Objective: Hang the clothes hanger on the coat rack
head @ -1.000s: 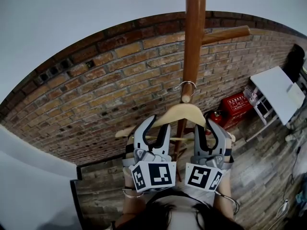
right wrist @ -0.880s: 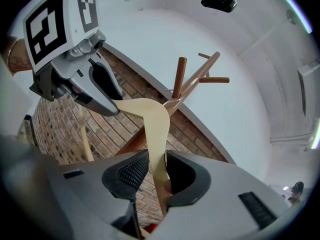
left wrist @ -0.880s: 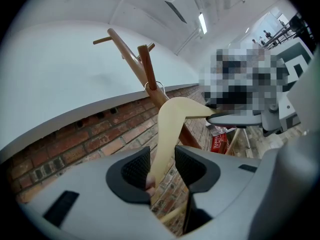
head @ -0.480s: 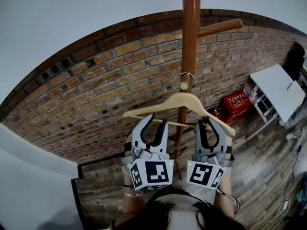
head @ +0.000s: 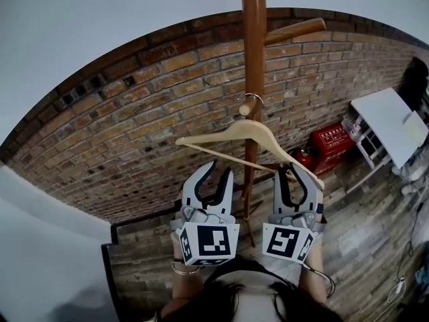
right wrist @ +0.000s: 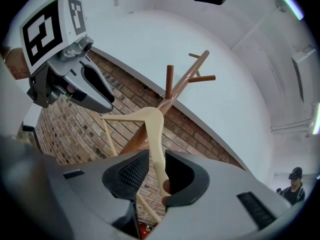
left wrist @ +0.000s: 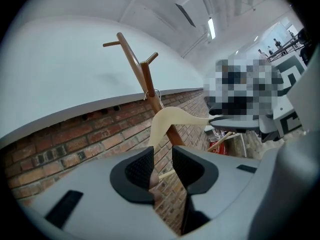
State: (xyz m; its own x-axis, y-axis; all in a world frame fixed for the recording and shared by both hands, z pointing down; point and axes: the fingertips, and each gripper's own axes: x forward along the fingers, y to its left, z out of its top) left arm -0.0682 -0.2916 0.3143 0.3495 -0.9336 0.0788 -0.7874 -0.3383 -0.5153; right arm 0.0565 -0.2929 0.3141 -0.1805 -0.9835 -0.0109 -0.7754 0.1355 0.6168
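A pale wooden hanger [head: 251, 134] hangs by its metal hook [head: 249, 99] on a short peg of the brown coat rack [head: 253, 45]. It tilts, with its left end high and its right end low. My left gripper [head: 214, 173] is below the hanger's left arm and clear of it. Its jaws are closing with nothing between them, as the left gripper view [left wrist: 162, 159] shows. My right gripper [head: 293, 173] has the hanger's low right end between its jaws. In the right gripper view [right wrist: 156, 166] the hanger [right wrist: 155, 129] leans on one pad, with a gap at the other.
A brick wall [head: 134, 133] stands behind the rack. A red box [head: 330, 145] sits on the plank floor at its foot, with a white table [head: 392, 129] further right. A person [right wrist: 295, 184] stands far off in the right gripper view.
Both grippers have drawn back from the rack. The left jaws have come off the hanger's left arm. The hanger has tipped, left end up, with its hook still on the peg.
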